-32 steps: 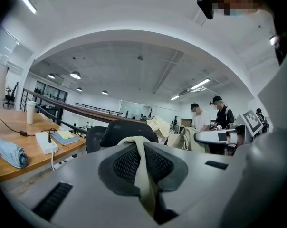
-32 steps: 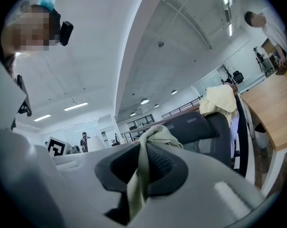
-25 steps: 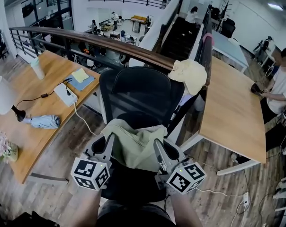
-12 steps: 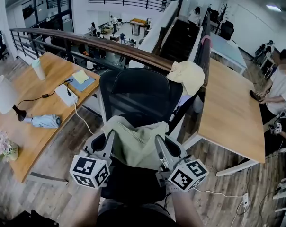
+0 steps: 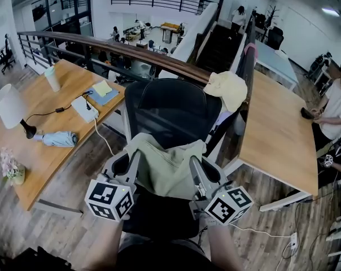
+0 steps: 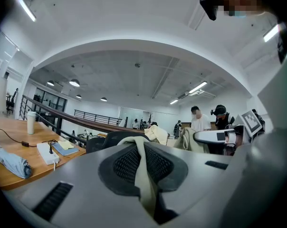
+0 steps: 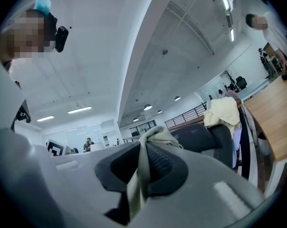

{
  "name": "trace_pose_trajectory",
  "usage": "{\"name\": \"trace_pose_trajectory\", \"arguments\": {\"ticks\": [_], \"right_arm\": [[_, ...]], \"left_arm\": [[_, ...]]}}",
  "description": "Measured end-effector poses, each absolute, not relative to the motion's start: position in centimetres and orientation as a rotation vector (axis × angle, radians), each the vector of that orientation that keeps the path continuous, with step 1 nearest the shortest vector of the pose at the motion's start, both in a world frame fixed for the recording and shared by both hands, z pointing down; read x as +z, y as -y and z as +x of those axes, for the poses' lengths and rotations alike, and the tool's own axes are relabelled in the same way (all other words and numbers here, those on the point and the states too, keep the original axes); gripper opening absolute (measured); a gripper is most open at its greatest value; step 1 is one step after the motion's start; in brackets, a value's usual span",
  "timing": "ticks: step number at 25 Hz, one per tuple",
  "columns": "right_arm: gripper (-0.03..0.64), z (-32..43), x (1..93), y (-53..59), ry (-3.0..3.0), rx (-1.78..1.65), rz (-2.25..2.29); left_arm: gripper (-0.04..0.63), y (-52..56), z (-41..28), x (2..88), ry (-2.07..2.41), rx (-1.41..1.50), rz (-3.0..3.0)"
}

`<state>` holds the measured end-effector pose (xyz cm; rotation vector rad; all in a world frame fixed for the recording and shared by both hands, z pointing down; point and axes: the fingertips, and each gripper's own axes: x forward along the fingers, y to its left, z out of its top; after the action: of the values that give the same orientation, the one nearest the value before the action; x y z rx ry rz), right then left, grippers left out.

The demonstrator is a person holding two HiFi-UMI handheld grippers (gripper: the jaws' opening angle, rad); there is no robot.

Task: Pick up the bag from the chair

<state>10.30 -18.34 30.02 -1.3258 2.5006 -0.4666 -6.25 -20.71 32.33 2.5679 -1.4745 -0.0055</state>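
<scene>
Two long wooden counters flank the scene. The left counter (image 5: 38, 151) carries small things; the right counter (image 5: 278, 134) is mostly bare, with a person (image 5: 335, 103) seated at its far side. Between them stands a black mesh-backed chair (image 5: 170, 109), its back upright and facing the camera.

The bag (image 5: 167, 168), of pale green cloth, hangs slack in front of the chair's back and over its seat, spread between the two grippers. Whether its lower edge touches the seat cannot be told. A cream garment (image 5: 228, 89) is draped just beside the top right corner of the chair's back.

The left gripper (image 5: 135, 158) holds the bag's left upper corner. In its own view its jaws stand narrow, pinched on a thin fold of the cloth. The right gripper (image 5: 194, 161) has the right upper corner, its jaws likewise close together on a bunched strip of the fabric.

On the left counter are a white lamp (image 5: 9, 106), a folded light-blue umbrella (image 5: 58, 139), a white box (image 5: 84, 108) with a cable, a yellow pad (image 5: 102, 88) and a cup (image 5: 53, 79).
</scene>
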Motion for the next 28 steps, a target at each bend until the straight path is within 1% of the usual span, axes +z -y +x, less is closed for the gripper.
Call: {"name": "trace_pose_trajectory", "arguments": {"ticks": [28], "right_arm": [[0.044,10.3,24.9,18.4,-2.483,-0.356,-1.270]], "left_arm": [[0.017,20.6,-6.9,27.3,1.507,-0.097,2.611]]}}
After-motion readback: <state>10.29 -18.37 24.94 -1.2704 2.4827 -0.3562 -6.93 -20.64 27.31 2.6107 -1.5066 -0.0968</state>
